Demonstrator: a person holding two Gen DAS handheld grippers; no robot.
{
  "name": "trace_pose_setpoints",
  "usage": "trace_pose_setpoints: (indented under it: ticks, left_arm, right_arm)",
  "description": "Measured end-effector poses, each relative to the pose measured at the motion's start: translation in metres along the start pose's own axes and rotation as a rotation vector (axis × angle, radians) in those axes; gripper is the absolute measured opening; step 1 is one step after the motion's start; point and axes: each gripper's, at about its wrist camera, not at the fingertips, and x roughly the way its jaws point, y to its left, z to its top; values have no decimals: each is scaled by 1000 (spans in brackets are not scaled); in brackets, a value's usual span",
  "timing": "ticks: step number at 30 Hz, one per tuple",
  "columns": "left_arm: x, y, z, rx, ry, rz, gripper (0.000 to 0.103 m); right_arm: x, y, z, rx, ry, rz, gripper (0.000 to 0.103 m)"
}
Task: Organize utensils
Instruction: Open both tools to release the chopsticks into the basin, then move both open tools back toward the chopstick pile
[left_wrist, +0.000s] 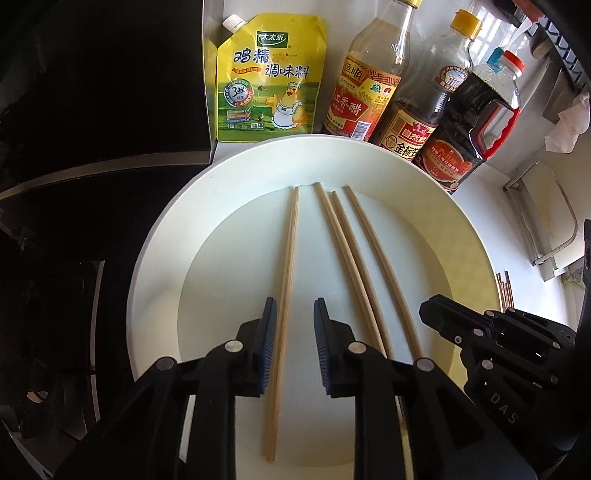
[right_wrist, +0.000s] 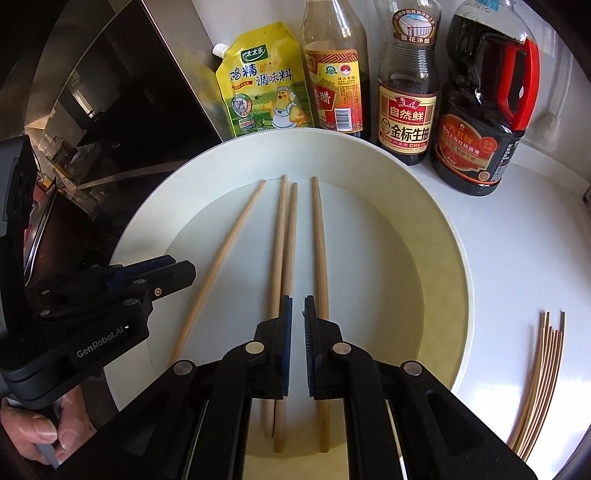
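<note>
Several wooden chopsticks lie lengthwise in a large white plate (left_wrist: 162, 236). My left gripper (left_wrist: 294, 314) is open just above the plate, and the leftmost chopstick (left_wrist: 286, 288) lies between its fingers, close to the left pad (left_wrist: 271, 332). The other chopsticks (left_wrist: 354, 266) lie to its right. In the right wrist view my right gripper (right_wrist: 297, 306) hovers over the plate (right_wrist: 436, 236) with a narrow gap and nothing in it, between a touching pair of chopsticks (right_wrist: 282, 236) and a single one (right_wrist: 319, 236). The left gripper (right_wrist: 162, 273) shows beside the leftmost chopstick (right_wrist: 225, 254).
A yellow seasoning pouch (left_wrist: 269, 77) and three sauce bottles (left_wrist: 424, 110) stand behind the plate. A dark cooktop (left_wrist: 92, 184) lies left. A bundle of several chopsticks (right_wrist: 543, 373) lies on the white counter right of the plate. Crumpled tissue (left_wrist: 569, 125) is far right.
</note>
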Motion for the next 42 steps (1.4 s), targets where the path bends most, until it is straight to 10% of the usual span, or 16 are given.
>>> trace_pose_setpoints:
  ticks: [42]
  left_arm:
    - [-73,-107,-70,45,-90,-22,37]
  right_arm:
    - [-125,-70,-91,55,-125,-60,12]
